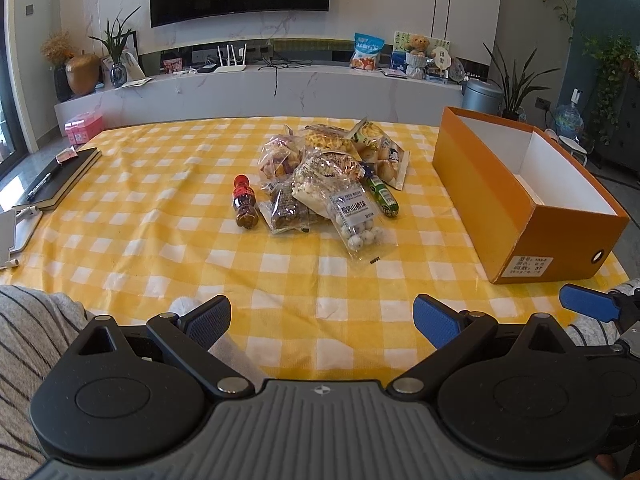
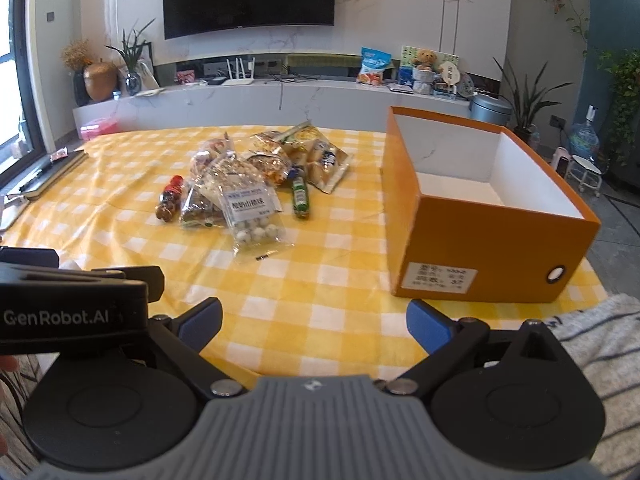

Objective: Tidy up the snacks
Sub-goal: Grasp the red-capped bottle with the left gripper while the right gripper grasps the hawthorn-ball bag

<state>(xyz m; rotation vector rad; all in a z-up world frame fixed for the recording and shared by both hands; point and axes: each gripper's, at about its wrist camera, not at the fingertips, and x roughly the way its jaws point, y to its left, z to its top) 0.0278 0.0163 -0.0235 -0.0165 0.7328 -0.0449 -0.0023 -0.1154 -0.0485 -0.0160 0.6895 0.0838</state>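
A yellow-checked worktop (image 1: 160, 220) is seen from the left tool (image 1: 322, 322), spread wide and empty; snack packets (image 1: 332, 176) are heaped mid-cloth. From the right tool (image 2: 314, 320), likewise spread, an orange box (image 2: 492, 236) is shown open beside them.

Both cameras sit low at the near edge of the tabletop (image 1: 160, 240), looking forward across it toward the far wall. The left view faces the snack pile (image 1: 328, 176) squarely; the right view sits further right — nearer the orange box (image 2: 480, 240). Both share pile, box and wall.
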